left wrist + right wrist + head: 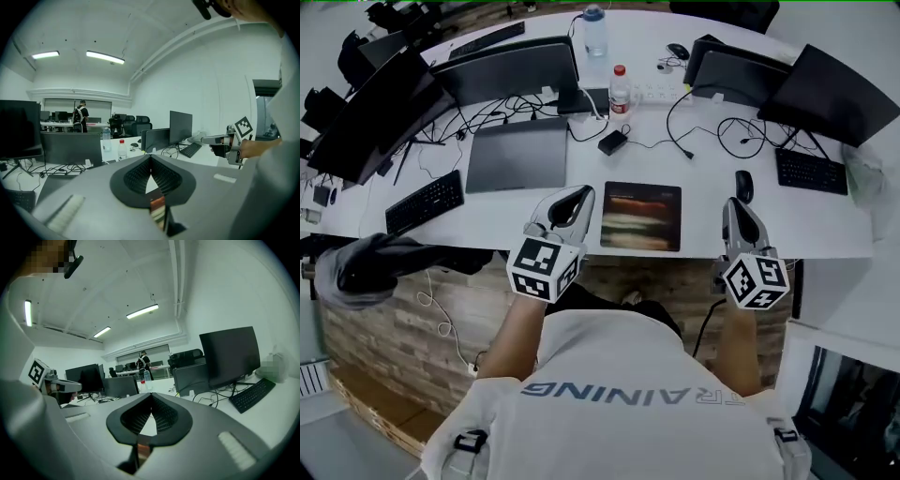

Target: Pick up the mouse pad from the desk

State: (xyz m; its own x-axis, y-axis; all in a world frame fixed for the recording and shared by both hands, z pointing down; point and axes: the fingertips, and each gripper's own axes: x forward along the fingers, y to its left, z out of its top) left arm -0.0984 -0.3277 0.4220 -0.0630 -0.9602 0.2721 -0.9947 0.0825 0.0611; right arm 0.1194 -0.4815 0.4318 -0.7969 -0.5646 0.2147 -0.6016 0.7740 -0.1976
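Dark, with blurred brown and cream bands across it, the mouse pad [641, 216] lay flat near the front edge of the white desk [703, 234], at the centre of the head view. I had a hand-held gripper on either side of it, both over the desk's near edge and apart from the pad.

The left hand-held gripper [580, 196] sat just left of the pad, its tips angled toward the pad's upper left corner. The right hand-held gripper [734, 206] was farther off to the right, its tips just below a black mouse [743, 186].

In the left gripper view the two ribbed jaws met at their tips, clenched on nothing, and a sliver of the pad showed through the gap lower down. The right gripper view read the same: jaws pressed together, empty.

Above the pad in the head view lay a black power adapter [612, 142], a red-capped bottle [620, 89] and a flat grey slab [517, 153], laptop or tablet I could not tell. One black keyboard [425, 202] lay at the left and a second keyboard [811, 172] at the right.
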